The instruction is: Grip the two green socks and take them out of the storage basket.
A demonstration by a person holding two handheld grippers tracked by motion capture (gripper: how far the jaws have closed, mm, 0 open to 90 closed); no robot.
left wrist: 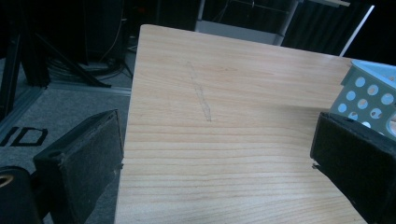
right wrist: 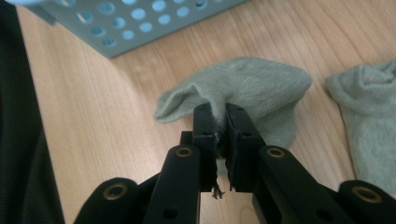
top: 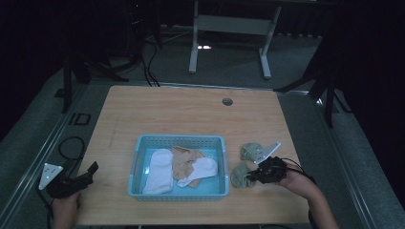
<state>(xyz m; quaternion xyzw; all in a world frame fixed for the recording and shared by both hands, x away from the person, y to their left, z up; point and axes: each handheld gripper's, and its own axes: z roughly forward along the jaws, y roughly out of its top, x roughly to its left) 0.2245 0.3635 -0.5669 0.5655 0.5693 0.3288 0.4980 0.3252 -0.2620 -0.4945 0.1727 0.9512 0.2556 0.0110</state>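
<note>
Right gripper (right wrist: 218, 122) clamped on green sock (right wrist: 252, 88) beside blue basket (top: 138, 157); left gripper (left wrist: 215, 154) spread wide over bare table (left wrist: 224, 93).

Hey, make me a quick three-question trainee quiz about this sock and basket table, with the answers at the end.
1. True or false: the right tongs are pinching a green sock.
2. How many green socks lie on the table outside the basket?
A. one
B. two
C. four
3. What state are the left tongs in, and is anything between their pads?

Key
1. True; the jaws are closed on a fold of the sock.
2. B; the pinched one and a second green sock beyond it, both to the right of the basket.
3. Open, with bare table between the pads.
</note>
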